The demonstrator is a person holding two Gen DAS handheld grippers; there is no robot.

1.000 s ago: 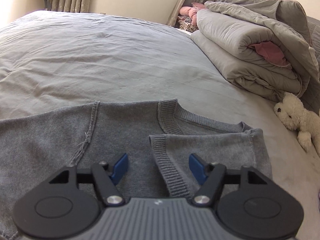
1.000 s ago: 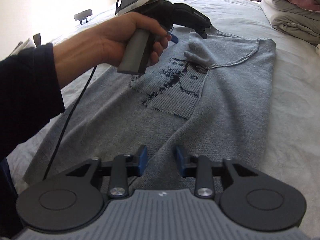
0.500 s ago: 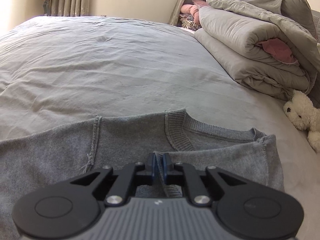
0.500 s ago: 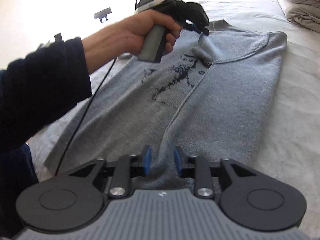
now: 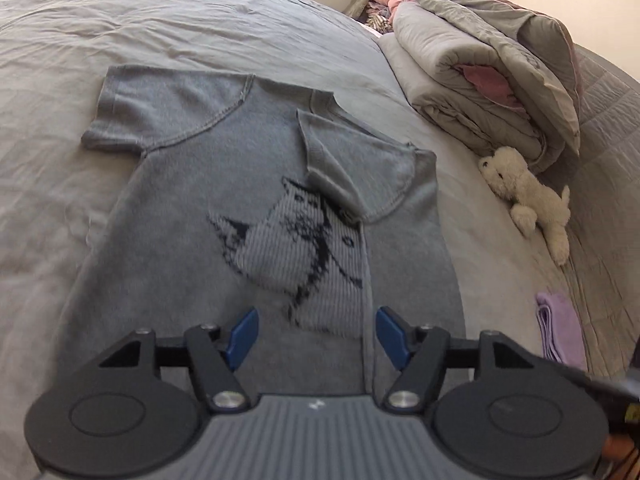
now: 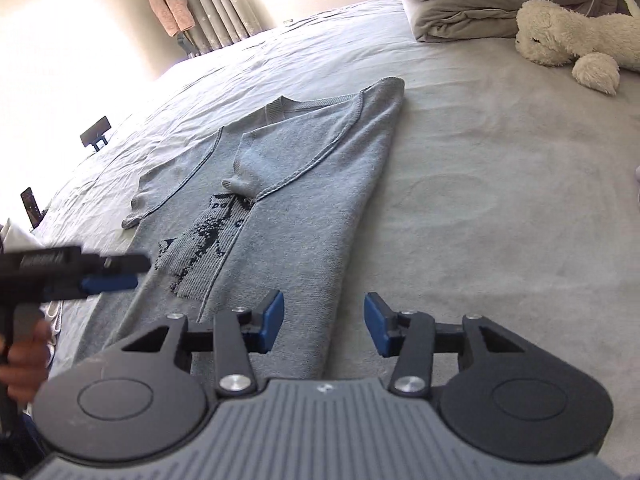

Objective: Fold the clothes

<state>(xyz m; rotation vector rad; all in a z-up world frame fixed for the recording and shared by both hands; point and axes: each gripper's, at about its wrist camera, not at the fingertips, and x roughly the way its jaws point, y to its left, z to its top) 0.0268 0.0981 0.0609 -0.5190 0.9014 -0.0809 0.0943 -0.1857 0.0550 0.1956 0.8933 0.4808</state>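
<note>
Folding the other side is where you could spoil this: the sleeve you laid over the chest sits loose and puckered, so a snag or drag on the sweater would pull the flap back open or skew its folded edge. The sweater lies flat near the middle of the bed, right side turned in, left sleeve spread toward the bed's left edge. Your left gripper has just been opening and stands wide, nothing between its jaws. Your right gripper has just been closing a little, yet stands open over the hem, empty
</note>
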